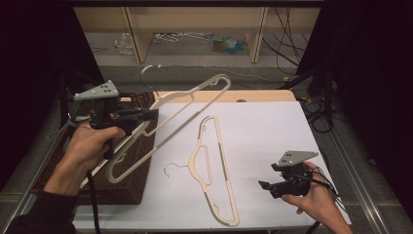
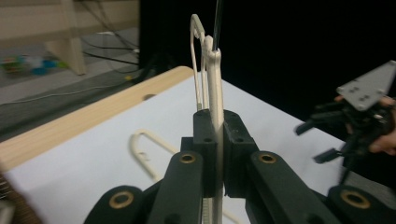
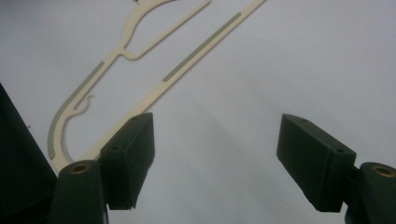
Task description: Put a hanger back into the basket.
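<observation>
The left gripper point(image 1: 152, 114) is up off the table point(image 1: 272, 131), over its left edge, and its jaws are closed tight on the shoulder of a cream hanger point(image 1: 168, 127). In the left gripper view the hanger point(image 2: 214, 107) runs edge-on straight up between the two jaws, pinched with no gap showing. The hanger hangs in the air at a slant: its wire hook point(image 1: 148, 72) points away past the far left corner, while its long bar drops back toward the person's left hand point(image 1: 90, 144) and reaches out over a dark brown mat point(image 1: 131, 180) lying at the left edge.

A second hanger point(image 1: 214, 168) lies flat on the white table top, about the middle, its hook toward the left and one end near the near edge.

The right gripper point(image 1: 268, 187) is held low near the near right corner in the right hand point(image 1: 316, 200), jaws spread wide with nothing between them. In the right gripper view the flat hanger point(image 3: 140, 74) lies beyond the jaws, apart from them.
</observation>
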The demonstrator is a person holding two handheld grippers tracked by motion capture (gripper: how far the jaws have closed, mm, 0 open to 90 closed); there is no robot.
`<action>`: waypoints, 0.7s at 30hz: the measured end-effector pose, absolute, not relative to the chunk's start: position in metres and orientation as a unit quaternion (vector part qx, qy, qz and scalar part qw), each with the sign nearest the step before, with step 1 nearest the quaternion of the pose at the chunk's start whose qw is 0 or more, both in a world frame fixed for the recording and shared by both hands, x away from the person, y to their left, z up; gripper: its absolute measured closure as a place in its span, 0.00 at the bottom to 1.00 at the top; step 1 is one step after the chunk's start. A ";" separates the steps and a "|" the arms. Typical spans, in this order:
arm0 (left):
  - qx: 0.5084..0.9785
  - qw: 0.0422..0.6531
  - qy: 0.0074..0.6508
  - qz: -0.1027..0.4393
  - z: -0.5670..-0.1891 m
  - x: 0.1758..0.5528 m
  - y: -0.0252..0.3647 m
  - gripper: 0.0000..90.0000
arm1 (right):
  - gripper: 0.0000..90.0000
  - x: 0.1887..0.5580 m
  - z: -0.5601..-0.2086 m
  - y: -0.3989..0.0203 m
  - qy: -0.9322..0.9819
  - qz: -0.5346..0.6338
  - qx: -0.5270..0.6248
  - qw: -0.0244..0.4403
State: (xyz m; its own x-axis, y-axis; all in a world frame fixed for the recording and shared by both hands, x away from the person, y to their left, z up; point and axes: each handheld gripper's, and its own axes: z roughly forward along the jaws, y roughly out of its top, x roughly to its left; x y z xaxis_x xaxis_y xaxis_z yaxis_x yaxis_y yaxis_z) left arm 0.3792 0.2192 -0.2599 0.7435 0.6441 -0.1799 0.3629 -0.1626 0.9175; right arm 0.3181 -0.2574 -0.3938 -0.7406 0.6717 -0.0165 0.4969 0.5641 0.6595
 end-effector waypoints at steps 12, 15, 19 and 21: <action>0.727 0.515 0.406 0.204 -0.268 0.395 0.315 0.95 | 0.32 0.314 -0.408 -0.266 0.876 0.318 0.340 0.126; 0.730 0.497 0.417 0.213 -0.278 0.398 0.328 0.95 | 0.32 0.313 -0.408 -0.267 0.878 0.314 0.342 0.119; 0.732 0.483 0.428 0.216 -0.290 0.401 0.343 0.95 | 0.32 0.313 -0.411 -0.266 0.876 0.317 0.341 0.122; 0.732 0.481 0.431 0.217 -0.294 0.402 0.347 0.95 | 0.32 0.313 -0.411 -0.265 0.877 0.317 0.341 0.119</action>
State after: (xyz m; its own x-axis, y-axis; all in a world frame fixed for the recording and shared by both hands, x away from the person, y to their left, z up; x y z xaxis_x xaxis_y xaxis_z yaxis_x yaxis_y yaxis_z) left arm 0.4020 0.3465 -0.2939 0.5351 0.8393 -0.0962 0.4221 -0.1670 0.8911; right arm 0.3131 -0.2650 -0.4107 -0.7386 0.6741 0.0068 0.5229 0.5665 0.6369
